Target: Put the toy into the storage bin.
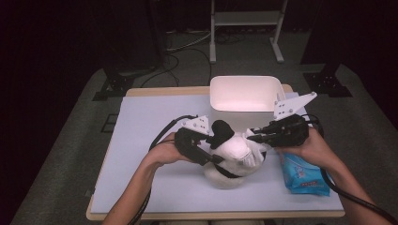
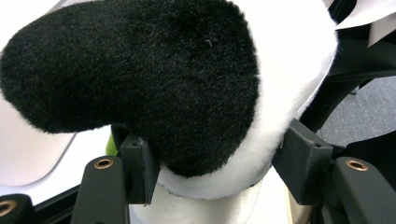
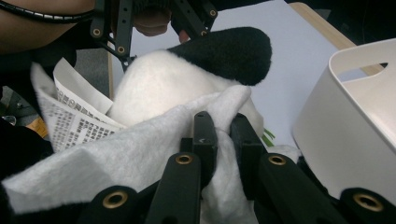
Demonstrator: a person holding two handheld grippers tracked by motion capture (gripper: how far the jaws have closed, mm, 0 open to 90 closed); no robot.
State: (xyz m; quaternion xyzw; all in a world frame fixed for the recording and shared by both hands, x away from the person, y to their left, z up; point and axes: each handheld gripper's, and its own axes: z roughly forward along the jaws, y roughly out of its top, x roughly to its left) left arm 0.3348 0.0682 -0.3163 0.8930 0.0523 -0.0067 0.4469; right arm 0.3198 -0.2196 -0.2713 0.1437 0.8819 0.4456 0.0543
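A black-and-white plush toy sits mid-table in the high view. My left gripper comes in from its left. In the left gripper view its two pads press the plush toy from both sides, at the edge of a black furry part. My right gripper reaches in from the right. In the right gripper view my right gripper is shut, pinching a white fabric flap of the plush toy. A printed paper tag hangs at its side.
A white plastic bin stands just behind the toy, close beside my right gripper's jaws. A blue packet lies under the right hand. The pale table top is bare at the left and front. Dark floor surrounds the table.
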